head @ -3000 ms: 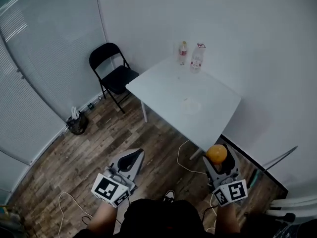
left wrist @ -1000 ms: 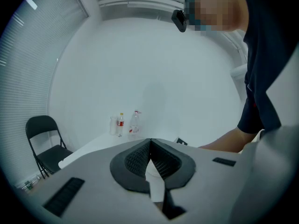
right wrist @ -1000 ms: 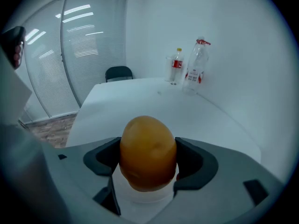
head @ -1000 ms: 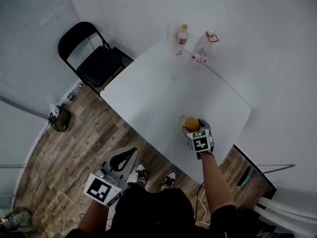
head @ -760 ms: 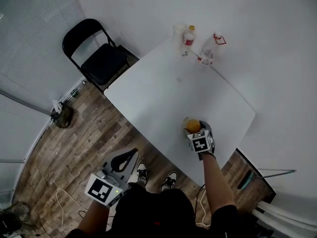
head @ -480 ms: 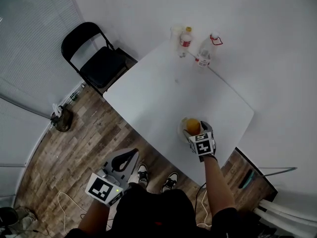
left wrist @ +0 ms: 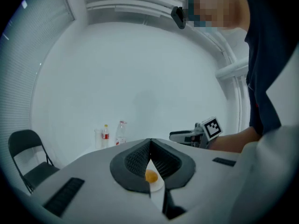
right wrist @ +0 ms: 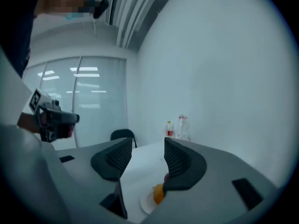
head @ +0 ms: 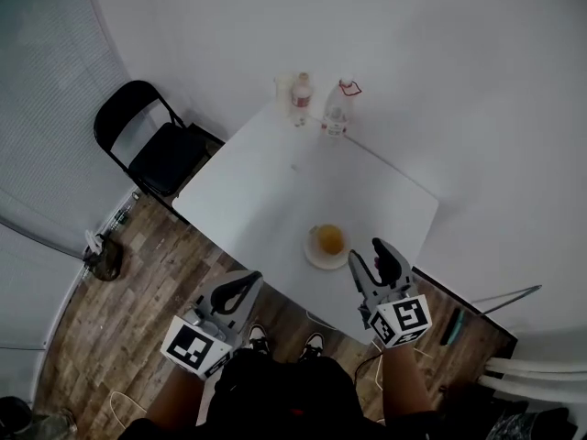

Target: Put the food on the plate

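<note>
An orange round food (head: pixel 328 239) lies on a small white plate (head: pixel 316 260) near the front of the white table (head: pixel 275 181). My right gripper (head: pixel 369 253) hovers just right of the plate, off the food. Its jaws stand apart with nothing between them, and they are closing. In the right gripper view the food (right wrist: pixel 159 193) and plate (right wrist: pixel 145 202) show below the right gripper (right wrist: pixel 148 146). My left gripper (head: pixel 246 282) hangs low over the floor at the table's front edge, shut and empty. Past the left gripper (left wrist: pixel 150 142) I see the food (left wrist: pixel 151 175).
Two bottles (head: pixel 301 93) (head: pixel 337 108) and a clear cup (head: pixel 282 88) stand at the table's far corner by the wall. A black folding chair (head: pixel 151 149) stands left of the table on the wood floor. A dark bag (head: pixel 101 257) lies by the left wall.
The right gripper has let go of the orange food, which now rests on the plate, and has drawn back toward the person. The left gripper has stayed low and shut.
</note>
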{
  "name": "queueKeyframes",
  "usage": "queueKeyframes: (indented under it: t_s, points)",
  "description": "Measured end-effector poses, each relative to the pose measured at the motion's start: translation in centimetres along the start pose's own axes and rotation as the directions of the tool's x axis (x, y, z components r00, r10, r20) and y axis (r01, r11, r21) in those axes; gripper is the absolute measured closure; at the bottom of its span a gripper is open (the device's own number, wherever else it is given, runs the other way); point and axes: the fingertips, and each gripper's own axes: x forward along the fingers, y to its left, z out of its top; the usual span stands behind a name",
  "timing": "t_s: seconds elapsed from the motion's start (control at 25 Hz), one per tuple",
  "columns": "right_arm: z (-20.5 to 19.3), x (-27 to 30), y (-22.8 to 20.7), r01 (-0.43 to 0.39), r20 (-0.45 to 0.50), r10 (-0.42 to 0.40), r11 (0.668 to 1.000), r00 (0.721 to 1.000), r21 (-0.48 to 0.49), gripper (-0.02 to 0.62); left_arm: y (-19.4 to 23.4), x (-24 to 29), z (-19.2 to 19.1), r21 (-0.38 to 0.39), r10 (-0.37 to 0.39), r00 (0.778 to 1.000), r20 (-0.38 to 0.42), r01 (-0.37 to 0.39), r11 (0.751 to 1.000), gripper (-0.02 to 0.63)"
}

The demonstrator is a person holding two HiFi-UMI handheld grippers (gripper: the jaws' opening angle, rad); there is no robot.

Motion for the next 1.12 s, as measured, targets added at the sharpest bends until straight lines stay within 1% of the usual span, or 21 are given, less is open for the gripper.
queueKeyframes:
  t_s: [0.08, 0.16, 0.24, 0.28, 0.4, 0.48, 0.56, 0.92, 1.12]
  points:
    - [3.9, -2.5, 0.7, 0.007, 0.109, -0.009, 1.000, 0.994, 0.018, 0.390, -0.2, 0.2, 1.4, 0.056, -0.005, 1.000, 0.029, 0.003, 0.998, 0.586]
    - [7.2, -4.9, 1.1, 0.038, 0.184, -0.038, 0.999, 0.982, 0.003, 0.447, -0.3, 0.2, 3.2, 0.081, -0.005, 0.998, 0.067, -0.001, 0.997, 0.586]
    - [9.8, -7.0, 1.3, 0.085, 0.228, -0.076, 0.996, 0.971, -0.028, 0.515, -0.6, 0.0, 5.0, 0.097, -0.005, 0.995, 0.099, -0.005, 0.995, 0.586]
    - [10.8, -7.8, 1.4, 0.104, 0.245, -0.091, 0.994, 0.965, -0.045, 0.537, -0.7, -0.1, 5.7, 0.103, -0.005, 0.994, 0.113, -0.006, 0.995, 0.586]
    - [13.1, -9.9, 2.0, 0.151, 0.277, -0.114, 0.982, 0.954, -0.115, 0.566, -1.1, -0.4, 7.5, 0.098, -0.010, 0.989, 0.151, -0.005, 0.995, 0.586]
    - [13.8, -11.1, 2.3, 0.168, 0.280, -0.120, 0.974, 0.952, -0.154, 0.569, -1.7, -0.6, 8.4, 0.091, -0.014, 0.985, 0.171, -0.001, 0.996, 0.586]
    - [13.9, -11.9, 2.3, 0.179, 0.274, -0.130, 0.970, 0.953, -0.163, 0.571, -2.2, -0.8, 9.0, 0.094, -0.023, 0.982, 0.185, 0.006, 0.996, 0.586]
    - [13.1, -13.3, 1.6, 0.201, 0.246, -0.165, 0.971, 0.955, -0.128, 0.574, -3.6, -0.8, 9.7, 0.106, -0.048, 0.979, 0.196, 0.027, 0.994, 0.586]
    - [12.8, -13.5, 1.8, 0.186, 0.236, -0.152, 0.975, 0.960, -0.126, 0.574, -4.2, -0.9, 9.6, 0.115, -0.050, 0.980, 0.192, 0.028, 0.993, 0.586]
